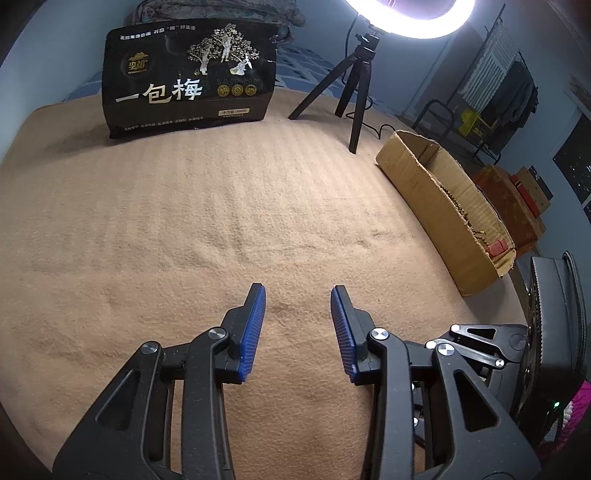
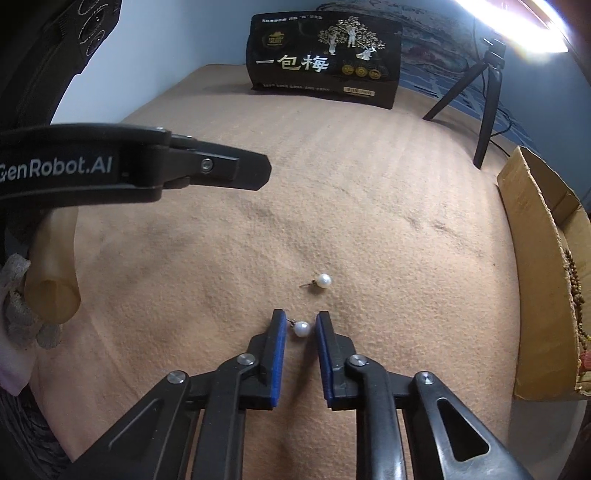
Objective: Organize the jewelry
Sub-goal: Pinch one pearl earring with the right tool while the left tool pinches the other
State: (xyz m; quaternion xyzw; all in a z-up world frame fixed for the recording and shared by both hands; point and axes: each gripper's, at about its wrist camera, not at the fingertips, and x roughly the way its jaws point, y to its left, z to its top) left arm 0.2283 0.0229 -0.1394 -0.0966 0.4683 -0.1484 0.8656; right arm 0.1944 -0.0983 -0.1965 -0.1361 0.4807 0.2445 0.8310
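Note:
Two pearl stud earrings lie on the tan blanket (image 2: 332, 206) in the right wrist view. The nearer earring (image 2: 301, 328) sits between the blue pads of my right gripper (image 2: 300, 320). Its post points at the left pad and a thin gap shows beside the pearl, so the jaws stand narrowly open around it. The second earring (image 2: 323, 279) lies a little farther ahead. My left gripper (image 1: 298, 291) hovers open over bare blanket with nothing between its pads. One of its black fingers (image 2: 221, 170) shows at the left of the right wrist view.
An open cardboard box (image 1: 443, 206) at the blanket's right edge holds brown beads (image 1: 469, 221) and a red item (image 1: 496, 249). A black snack bag (image 1: 192, 81) stands at the back, with a tripod (image 1: 354, 92) and a ring light (image 1: 410, 14) beside it. A gloved finger (image 2: 51, 280) shows at the left.

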